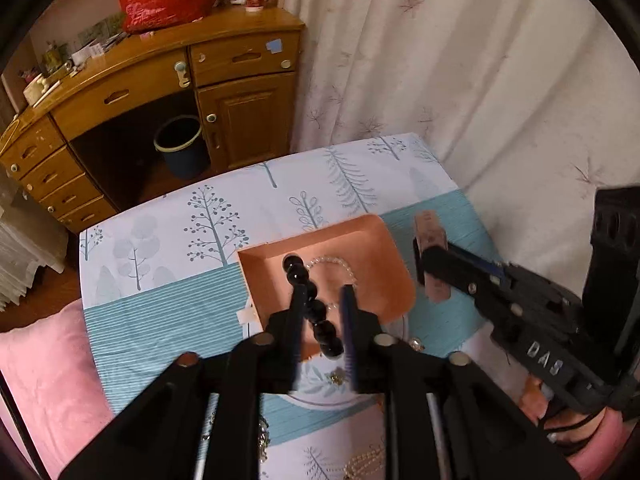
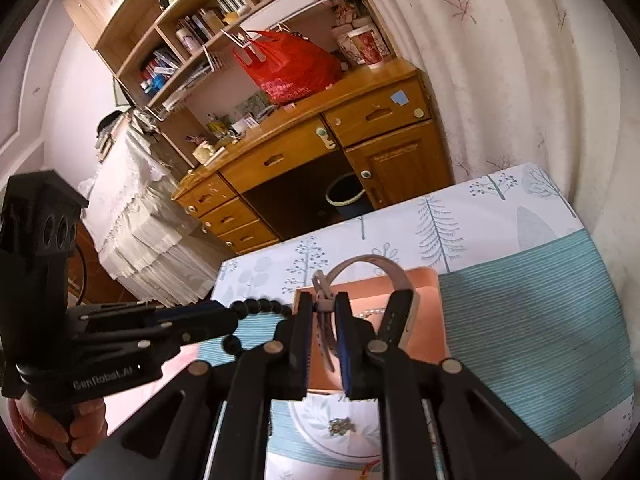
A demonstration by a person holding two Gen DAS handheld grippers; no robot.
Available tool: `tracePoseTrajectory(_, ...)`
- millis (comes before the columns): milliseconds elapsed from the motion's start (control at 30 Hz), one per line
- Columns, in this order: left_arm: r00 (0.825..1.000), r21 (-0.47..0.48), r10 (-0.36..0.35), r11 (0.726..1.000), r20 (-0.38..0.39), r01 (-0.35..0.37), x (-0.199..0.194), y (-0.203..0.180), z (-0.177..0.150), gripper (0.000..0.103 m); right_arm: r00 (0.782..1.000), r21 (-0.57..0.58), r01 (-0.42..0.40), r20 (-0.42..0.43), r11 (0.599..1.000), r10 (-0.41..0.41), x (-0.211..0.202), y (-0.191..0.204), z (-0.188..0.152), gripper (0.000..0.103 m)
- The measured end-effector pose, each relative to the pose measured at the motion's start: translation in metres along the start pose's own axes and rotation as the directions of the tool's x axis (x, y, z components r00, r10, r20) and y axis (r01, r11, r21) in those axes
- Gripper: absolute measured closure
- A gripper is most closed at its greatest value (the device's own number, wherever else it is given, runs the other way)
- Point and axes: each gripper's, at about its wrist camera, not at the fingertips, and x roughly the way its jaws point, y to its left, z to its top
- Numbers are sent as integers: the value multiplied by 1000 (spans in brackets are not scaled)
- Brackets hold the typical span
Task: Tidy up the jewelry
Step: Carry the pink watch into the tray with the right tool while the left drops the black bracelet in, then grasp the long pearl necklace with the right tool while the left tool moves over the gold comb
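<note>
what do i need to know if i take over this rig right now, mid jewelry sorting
Left gripper: jaws apart, black bead bracelet between them, over the peach tray.
Right gripper: shut on the strap of a wristwatch, near the tray.
Done: a clear bead bracelet lies in the tray.
Left: get the black bracelet and wristwatch in, then likely the pearl strand and small gold piece on the tablecloth.

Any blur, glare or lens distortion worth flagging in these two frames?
Left wrist view: the fisheye bends the desk. The left gripper fingertips are slightly smeared, but the black bead bracelet stays readable. Right wrist view: strong barrel distortion on the bookshelf. The curtain is nearly washed out, and the watch strap is clear.
</note>
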Motion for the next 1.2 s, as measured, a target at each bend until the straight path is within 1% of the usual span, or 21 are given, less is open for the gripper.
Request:
tracePoseTrajectory(33, 1000, -4, 27, 1000, -3, -27, 2, 2, 1, 40, 1000, 4, 20, -12, 1000, -20, 5, -2, -1, 88)
tracePoseTrajectory(67, 998, -6, 69, 998, 1, -69, 5, 2, 1, 13, 999, 14, 38, -28, 999, -38, 10, -5, -3, 83)
tracePoseTrajectory(100, 995, 0, 101, 995, 22, -101, 5, 3, 1, 11, 998, 29, 49, -41, 998, -48, 14, -9, -5, 79)
tracePoseTrajectory(167, 988, 23, 144, 989, 56, -145, 4, 3, 0, 11, 997, 52, 54, -52, 997, -52, 18, -15, -6, 78)
tracePoseTrajectory(233, 978, 35, 201, 979, 54, -203, 7, 4, 0, 11, 997, 65, 59, -50, 996, -56, 19, -18, -8, 78)
tracePoseTrajectory(267, 973, 36, 225, 973, 48, -227, 10, 5, -1, 11, 997, 65, 65, -48, 996, -62, 19, -19, -9, 77)
tracePoseTrajectory(333, 962, 41, 271, 961, 36, -272, 13, 8, -2, 11, 996, 54, 82, -48, 995, -79, 19, -19, -10, 70)
tracePoseTrajectory(367, 951, 47, 308, 950, 35, -309, 15, 9, -4, 11, 995, 47, 90, -48, 995, -87, 19, -19, -10, 66)
tracePoseTrajectory(433, 932, 71, 360, 930, 35, -362, 16, 10, -10, 11, 995, 34, 93, -41, 995, -92, 16, -16, -14, 64)
tracePoseTrajectory(533, 907, 99, 419, 901, 44, -422, 12, 13, -21, 11, 995, 18, 88, -48, 996, -87, 13, -13, -21, 58)
tracePoseTrajectory(600, 890, 114, 452, 883, 54, -455, 9, 14, -30, 11, 993, -2, 95, -66, 995, -95, 12, -9, -30, 54)
tracePoseTrajectory(633, 883, 123, 466, 874, 59, -469, 7, 15, -36, 11, 992, -14, 99, -81, 995, -100, 11, -7, -37, 54)
tracePoseTrajectory(700, 874, 146, 483, 862, 52, -485, 7, 17, -50, 11, 988, -34, 103, -110, 994, -106, 9, -3, -51, 53)
tracePoseTrajectory(767, 869, 165, 493, 855, 40, -492, 7, 19, -64, 11, 982, -51, 112, -145, 992, -118, 8, 1, -71, 53)
tracePoseTrajectory(800, 869, 173, 494, 855, 22, -490, 9, 21, -74, 11, 979, -56, 113, -164, 992, -121, 7, 3, -81, 53)
tracePoseTrajectory(900, 879, 176, 477, 868, -31, -465, 18, 27, -99, 11, 964, -68, 108, -236, 992, -121, 7, 11, -115, 53)
tracePoseTrajectory(967, 879, 167, 470, 876, -76, -454, 26, 33, -117, 11, 948, -83, 121, -287, 989, -140, 8, 19, -140, 53)
tracePoseTrajectory(1033, 875, 141, 468, 881, -125, -451, 34, 43, -137, 11, 931, -99, 130, -329, 987, -156, 7, 28, -167, 53)
tracePoseTrajectory(1100, 874, 109, 459, 888, -159, -447, 42, 51, -152, 11, 922, -105, 149, -346, 983, -176, 3, 35, -189, 53)
tracePoseTrajectory(1133, 873, 93, 457, 889, -169, -448, 44, 55, -157, 11, 915, -102, 175, -349, 979, -200, 1, 38, -203, 53)
tracePoseTrajectory(1200, 874, 62, 455, 890, -174, -451, 47, 63, -168, 11, 901, -92, 222, -361, 971, -241, -1, 40, -218, 53)
